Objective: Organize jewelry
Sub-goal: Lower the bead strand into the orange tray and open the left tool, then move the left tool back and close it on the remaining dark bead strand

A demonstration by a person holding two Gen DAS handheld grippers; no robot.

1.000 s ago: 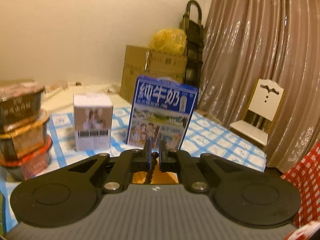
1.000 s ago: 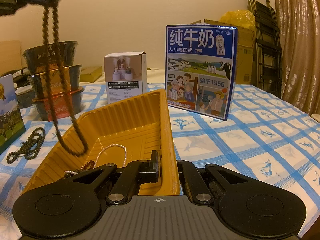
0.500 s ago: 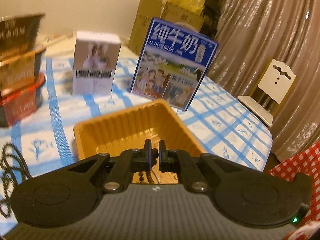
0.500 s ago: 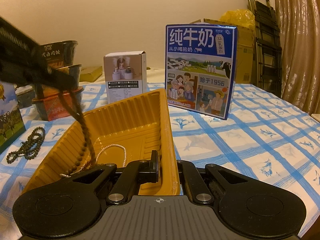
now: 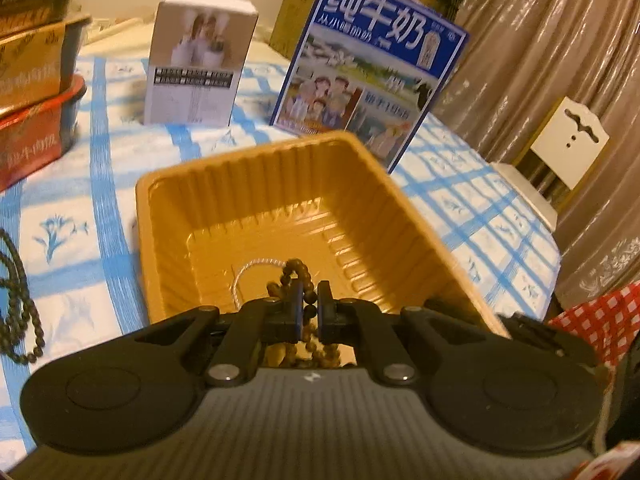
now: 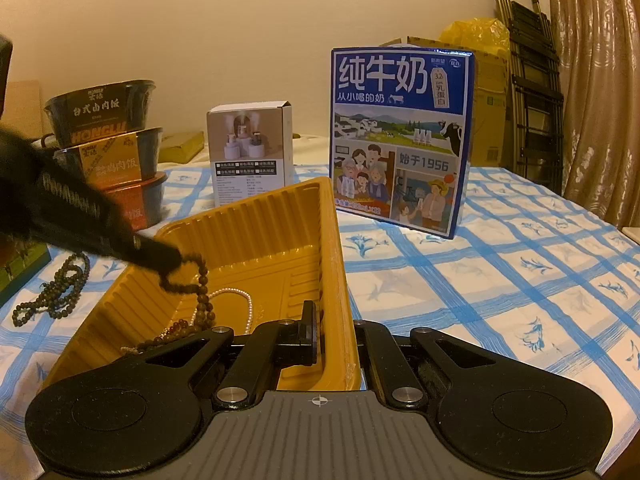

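Observation:
A yellow plastic tray (image 5: 256,168) (image 6: 280,216) lies on the blue-checked tablecloth. My left gripper (image 5: 308,308) is shut on a brown bead necklace (image 5: 298,270) and holds it low inside the tray; from the right wrist view the left gripper (image 6: 168,258) reaches in from the left with the necklace (image 6: 202,292) hanging onto the tray floor. A white pearl necklace (image 6: 240,296) lies in the tray. My right gripper (image 6: 334,328) is shut on the tray's near right wall. A dark bead necklace (image 6: 56,292) (image 5: 20,312) lies on the cloth left of the tray.
A blue milk carton box (image 6: 400,140) and a small white box (image 6: 250,152) stand behind the tray. Stacked food bowls (image 6: 108,148) stand at the back left. A white chair (image 5: 560,152) and curtains are beyond the table's right edge.
My left gripper has come down from high above the tray into it, lowering the brown bead necklace onto the tray floor. The right gripper has not moved.

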